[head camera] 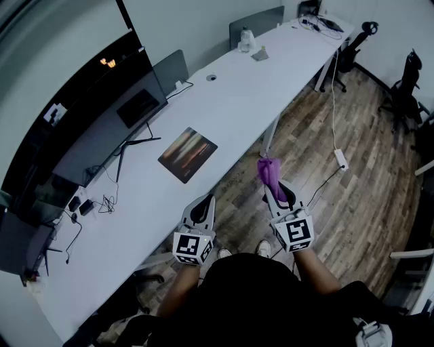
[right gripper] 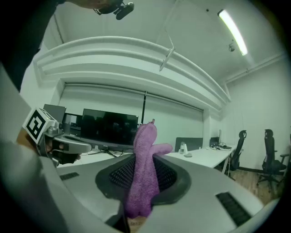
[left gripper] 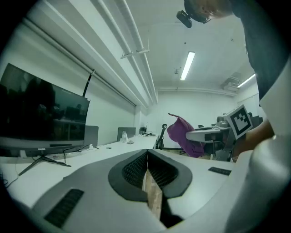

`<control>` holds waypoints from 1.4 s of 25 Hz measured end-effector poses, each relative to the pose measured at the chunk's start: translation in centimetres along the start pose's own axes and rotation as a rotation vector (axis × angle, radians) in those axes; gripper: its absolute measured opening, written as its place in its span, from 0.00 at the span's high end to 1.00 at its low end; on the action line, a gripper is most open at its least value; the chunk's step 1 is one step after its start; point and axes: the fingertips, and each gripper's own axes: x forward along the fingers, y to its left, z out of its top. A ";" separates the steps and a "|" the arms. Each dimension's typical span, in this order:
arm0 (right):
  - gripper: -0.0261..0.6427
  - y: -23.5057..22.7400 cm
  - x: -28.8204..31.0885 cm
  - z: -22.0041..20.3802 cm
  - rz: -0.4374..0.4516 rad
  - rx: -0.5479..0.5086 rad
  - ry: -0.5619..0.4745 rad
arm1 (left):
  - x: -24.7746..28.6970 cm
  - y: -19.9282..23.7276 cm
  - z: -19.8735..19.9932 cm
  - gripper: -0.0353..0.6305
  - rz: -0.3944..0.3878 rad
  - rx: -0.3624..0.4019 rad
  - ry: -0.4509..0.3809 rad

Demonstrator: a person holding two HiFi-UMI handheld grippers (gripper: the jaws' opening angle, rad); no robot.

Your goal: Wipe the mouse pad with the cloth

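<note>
The right gripper (head camera: 277, 186) clamped the purple cloth (right gripper: 142, 170) beyond the table's (head camera: 230, 115) front edge; the left gripper (head camera: 203, 207) was closed, empty.

A long white table (head camera: 224, 115) runs along a plain pale wall (head camera: 196, 20) towards the far end of the room. A wide black monitor on a thin-legged stand (head camera: 95, 115) sits along the table's wall-side edge. Two grey partition panels stand on the same edge, one just past the monitor (head camera: 171, 68) and one near the far corner (head camera: 255, 26). The brown wood-plank floor (head camera: 352, 203) carries a white power strip (head camera: 341, 159) on a white cable. Black office chairs stand at the table's far end (head camera: 356, 44) and by the right side of the room (head camera: 407, 81). A long fluorescent ceiling tube (left gripper: 187, 65) is lit on the white ceiling.
</note>
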 end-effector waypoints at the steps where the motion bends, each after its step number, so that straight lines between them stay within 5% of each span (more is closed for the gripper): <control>1: 0.82 0.2 0.1 -0.1 0.000 0.000 0.001 | -0.1 0.2 0.0 0.91 0.001 0.001 0.000; 23: 0.81 5.5 2.7 -0.1 0.025 -0.004 0.017 | -4.1 4.6 -1.4 0.91 -0.005 0.003 0.018; 35: 0.81 9.1 7.5 0.1 0.119 -0.008 0.020 | -6.0 9.7 -2.7 0.91 0.113 -0.048 0.040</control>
